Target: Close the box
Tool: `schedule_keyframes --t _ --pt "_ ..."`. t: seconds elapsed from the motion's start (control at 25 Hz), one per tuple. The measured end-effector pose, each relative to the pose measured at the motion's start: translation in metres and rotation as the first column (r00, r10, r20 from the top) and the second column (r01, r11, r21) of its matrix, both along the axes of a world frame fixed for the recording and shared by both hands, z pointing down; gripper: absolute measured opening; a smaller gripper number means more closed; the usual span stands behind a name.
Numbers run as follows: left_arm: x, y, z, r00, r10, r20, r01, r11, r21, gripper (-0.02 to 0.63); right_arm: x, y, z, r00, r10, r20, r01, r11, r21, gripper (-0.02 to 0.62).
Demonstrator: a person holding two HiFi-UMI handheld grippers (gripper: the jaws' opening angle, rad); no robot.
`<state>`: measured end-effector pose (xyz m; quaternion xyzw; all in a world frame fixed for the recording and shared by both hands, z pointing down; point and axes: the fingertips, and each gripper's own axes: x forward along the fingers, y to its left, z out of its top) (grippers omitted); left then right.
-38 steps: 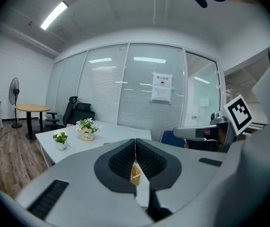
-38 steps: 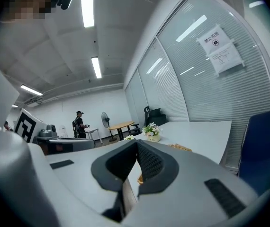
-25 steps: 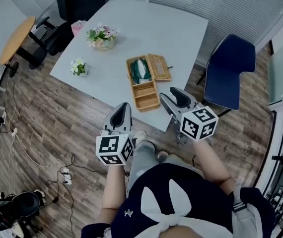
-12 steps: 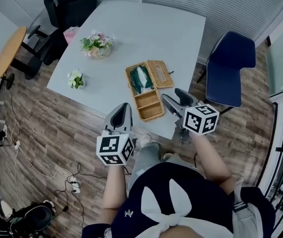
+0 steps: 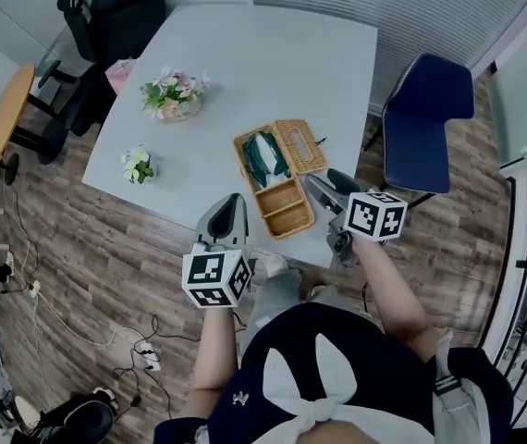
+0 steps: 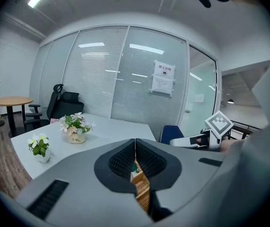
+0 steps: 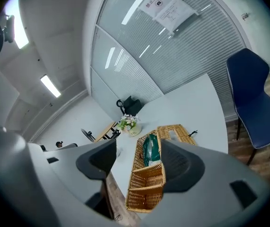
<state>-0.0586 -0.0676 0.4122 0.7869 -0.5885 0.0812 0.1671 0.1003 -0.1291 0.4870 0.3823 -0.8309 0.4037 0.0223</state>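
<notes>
An open wicker box [image 5: 277,192] lies on the white table [image 5: 273,54] near its front edge. Its lid [image 5: 302,144] is folded out to the right, and a green packet [image 5: 265,155] fills the far compartment. My right gripper [image 5: 324,181] hovers at the table's edge just right of the box. Its jaws have just been opening and stand open with nothing gripped. The right gripper view frames the box [image 7: 147,183] and lid [image 7: 175,134] between the spread jaws of the right gripper [image 7: 139,162]. My left gripper [image 5: 229,203] is shut, off the table, in front of the box and to its left.
Two small flower pots [image 5: 173,95] [image 5: 137,165] stand on the table's left part. A blue chair [image 5: 421,123] sits at the right side of the table. A black office chair [image 5: 116,17] and a round wooden table [image 5: 5,109] are at the left. Cables lie on the wooden floor.
Both grippers have come closer to the table and the box. The right gripper, shut earlier, now stands open and has rolled and tipped down toward the box.
</notes>
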Motion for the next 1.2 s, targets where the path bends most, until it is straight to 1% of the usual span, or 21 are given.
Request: schedule_keyframes --t 0.2,0.4,0.52,0.76,0.88,1.08,1.2 --pt "-0.007 -0.015 0.006 1.0 0.027 -0.004 -0.027 1.0 -0.016 0.023 0.002 -0.015 0.021 0.998 0.064 0.013 -0.063 0.996 -0.064 0.276" --pt "-0.008 -0.03 0.015 0.998 0.058 -0.009 -0.058 0.998 -0.035 0.023 0.001 -0.027 0.039 0.991 0.123 0.052 -0.115 0.984 -0.14 0.273" --pt "-0.006 -0.038 0.019 0.996 0.083 -0.011 -0.083 0.995 -0.046 0.023 0.003 -0.033 0.05 0.983 0.163 0.083 -0.145 0.971 -0.192 0.272" --pt "-0.008 -0.053 0.026 0.993 0.121 -0.004 -0.121 0.991 -0.062 0.023 0.01 -0.046 0.079 0.965 0.241 0.1 -0.204 0.937 -0.282 0.276" --pt "-0.011 -0.06 0.03 0.991 0.135 0.009 -0.134 0.988 -0.07 0.023 0.015 -0.052 0.095 0.947 0.297 0.124 -0.239 0.907 -0.348 0.275" --pt "-0.016 -0.071 0.035 0.988 0.154 0.016 -0.152 0.985 -0.083 0.023 0.027 -0.06 0.128 0.873 0.446 0.2 -0.301 0.813 -0.499 0.27" --pt "-0.02 -0.078 0.04 0.986 0.164 0.026 -0.161 0.983 -0.094 0.023 0.031 -0.064 0.145 0.847 0.492 0.202 -0.324 0.778 -0.539 0.264"
